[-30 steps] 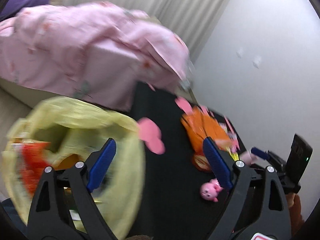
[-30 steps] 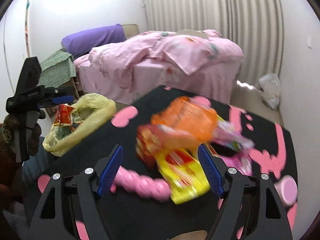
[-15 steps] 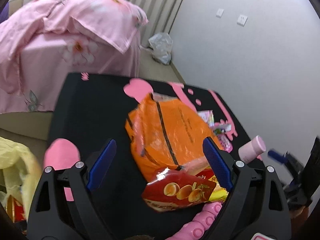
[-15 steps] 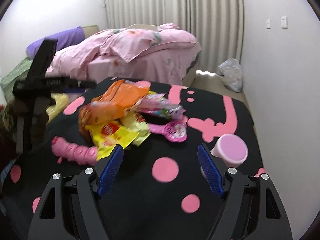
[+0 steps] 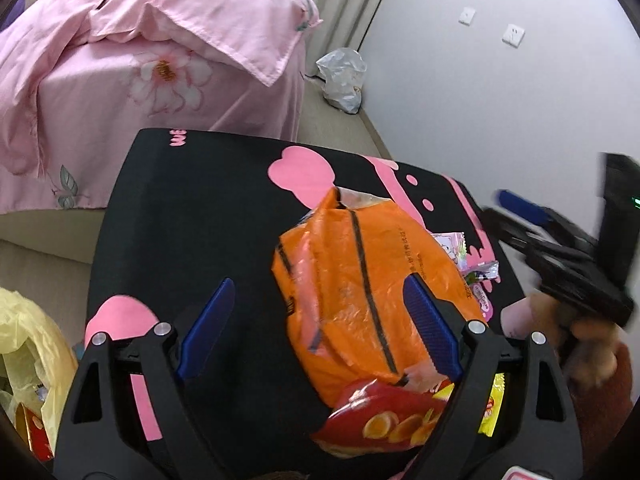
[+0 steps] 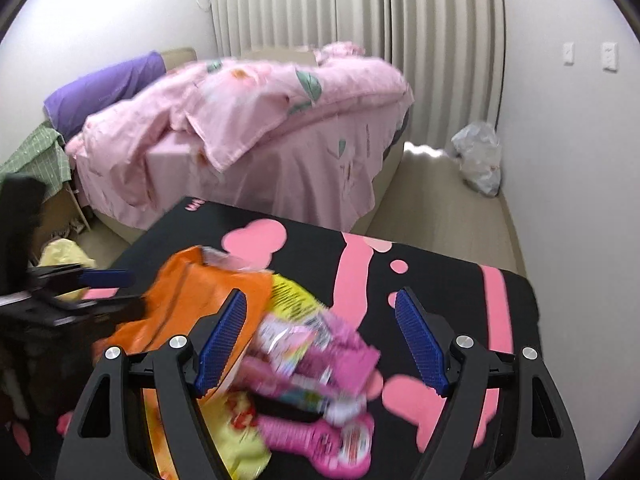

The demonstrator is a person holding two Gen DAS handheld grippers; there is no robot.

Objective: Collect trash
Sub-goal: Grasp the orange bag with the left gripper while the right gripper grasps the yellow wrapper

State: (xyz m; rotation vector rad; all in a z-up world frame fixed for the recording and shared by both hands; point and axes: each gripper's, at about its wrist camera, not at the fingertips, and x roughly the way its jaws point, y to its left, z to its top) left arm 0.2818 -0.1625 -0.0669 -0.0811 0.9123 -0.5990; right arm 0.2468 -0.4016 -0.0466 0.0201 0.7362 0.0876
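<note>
Through my left wrist camera, my left gripper (image 5: 316, 320) hangs wide open with nothing between its blue pads; the orange bag (image 5: 360, 280) lies straight ahead in the gap, its near end reaching back between my fingers, so I judge I am lined up to close on it. Just below it, close to my right-hand finger, sits the red chip packet (image 5: 380, 424), and a yellow wrapper (image 5: 490, 408) peeks out beside that finger. Far to my left, low at the edge, the yellow trash bag (image 5: 32, 360) gapes with wrappers already inside, near enough for a short carry, I think. Only this view shows that bag's open mouth and the red packet. My right gripper (image 5: 560, 248) appears off to the right, blurred, and I cannot tell its spread from here. Through my right wrist camera, that gripper (image 6: 320, 340) is plainly wide and empty, poised over the pink wrappers (image 6: 320, 356) heaped between its fingers, with a pink toy-shaped pack (image 6: 320, 440) nearest me and the orange bag (image 6: 180, 300) off to the left. Everything rests on the black mat (image 6: 440, 280) with pink shapes. This view alone reveals the pink pile; the left one hides most of it behind the orange bag.
</note>
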